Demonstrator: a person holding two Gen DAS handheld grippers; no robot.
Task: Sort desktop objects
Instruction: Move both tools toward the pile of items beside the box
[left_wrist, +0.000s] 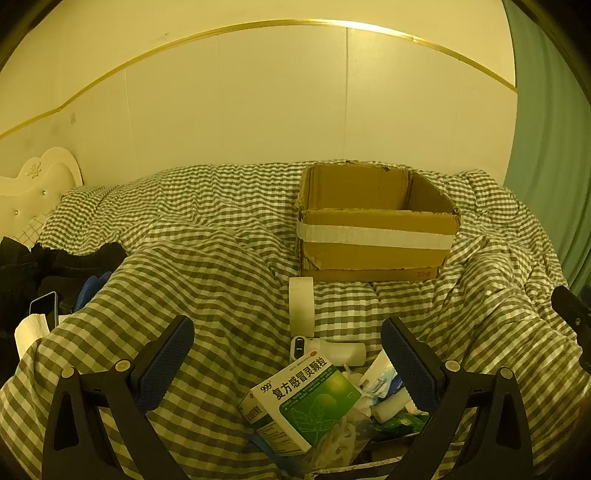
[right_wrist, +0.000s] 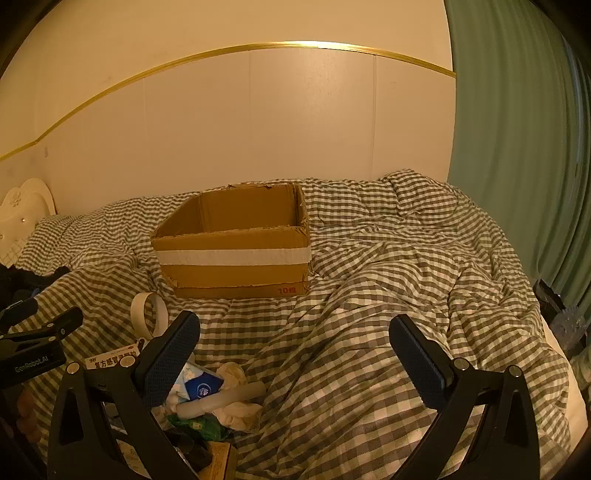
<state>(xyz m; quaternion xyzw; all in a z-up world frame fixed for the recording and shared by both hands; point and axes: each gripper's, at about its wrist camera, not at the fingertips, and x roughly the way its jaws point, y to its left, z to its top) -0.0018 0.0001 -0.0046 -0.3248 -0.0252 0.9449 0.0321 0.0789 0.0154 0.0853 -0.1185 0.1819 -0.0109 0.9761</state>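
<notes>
Medicine box (left_wrist: 303, 402) lies in the clutter on your bed (left_wrist: 221, 280), near the cardboard box (left_wrist: 373, 221); your left gripper (left_wrist: 288, 365) and right gripper (right_wrist: 295, 354) are both released, grasping nothing.

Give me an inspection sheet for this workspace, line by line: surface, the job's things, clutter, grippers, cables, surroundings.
Surface: rumpled checked bedcover, not a desk.
Job's things: open cardboard box with a white tape band, nothing seen inside; tape roll standing on edge in front of it; green and white medicine box; white tube; tissue pack.
Clutter: small items heaped together near the grippers; phone and dark clothes at the left.
Grippers: left gripper open over the heap, holding nothing; right gripper open, holding nothing.
Cables: nothing seen.
Surroundings: pale wall, green curtain, white headboard.
</notes>
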